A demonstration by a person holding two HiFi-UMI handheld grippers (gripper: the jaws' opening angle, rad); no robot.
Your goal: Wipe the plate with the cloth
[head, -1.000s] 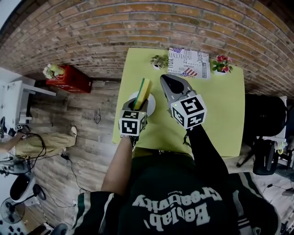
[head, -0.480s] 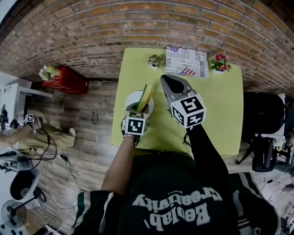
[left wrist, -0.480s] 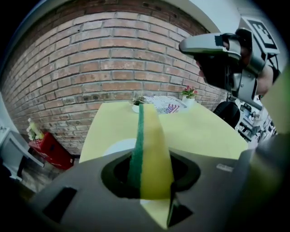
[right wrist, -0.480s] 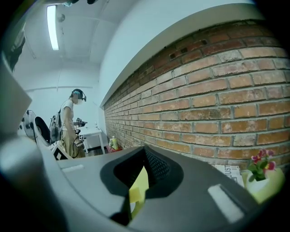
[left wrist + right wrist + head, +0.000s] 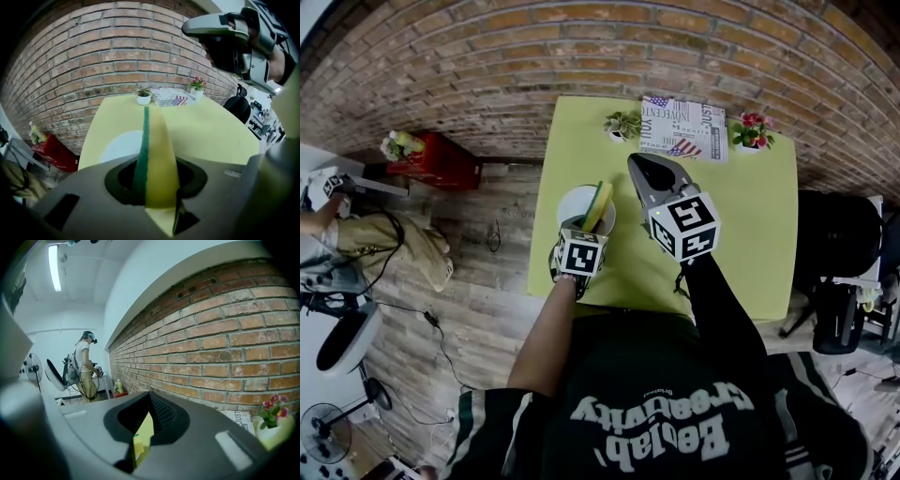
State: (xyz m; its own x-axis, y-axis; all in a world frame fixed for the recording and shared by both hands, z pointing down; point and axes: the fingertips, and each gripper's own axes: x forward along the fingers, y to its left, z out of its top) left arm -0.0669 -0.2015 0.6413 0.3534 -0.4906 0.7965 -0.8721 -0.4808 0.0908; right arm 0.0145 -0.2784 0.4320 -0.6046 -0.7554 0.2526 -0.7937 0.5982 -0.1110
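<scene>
A white plate (image 5: 570,206) lies near the left edge of the yellow-green table (image 5: 750,216). My left gripper (image 5: 586,223) is shut on a yellow sponge with a green scouring side (image 5: 599,204), held edge-up over the plate's right part. In the left gripper view the sponge (image 5: 157,150) stands between the jaws, with the plate (image 5: 117,145) below and to the left. My right gripper (image 5: 637,162) hovers above the table right of the plate, shut with nothing in it. Its tip (image 5: 149,397) points toward the brick wall.
At the table's far edge stand a small green plant pot (image 5: 622,125), a printed paper (image 5: 682,128) and a pink flower pot (image 5: 750,131). A red crate (image 5: 436,161) sits on the floor to the left, and a black chair (image 5: 839,234) on the right. A person (image 5: 356,244) is at far left.
My left gripper has shifted slightly right and down with the sponge, which now lies lower over the plate. The right gripper has stayed put. The person at left has moved.
</scene>
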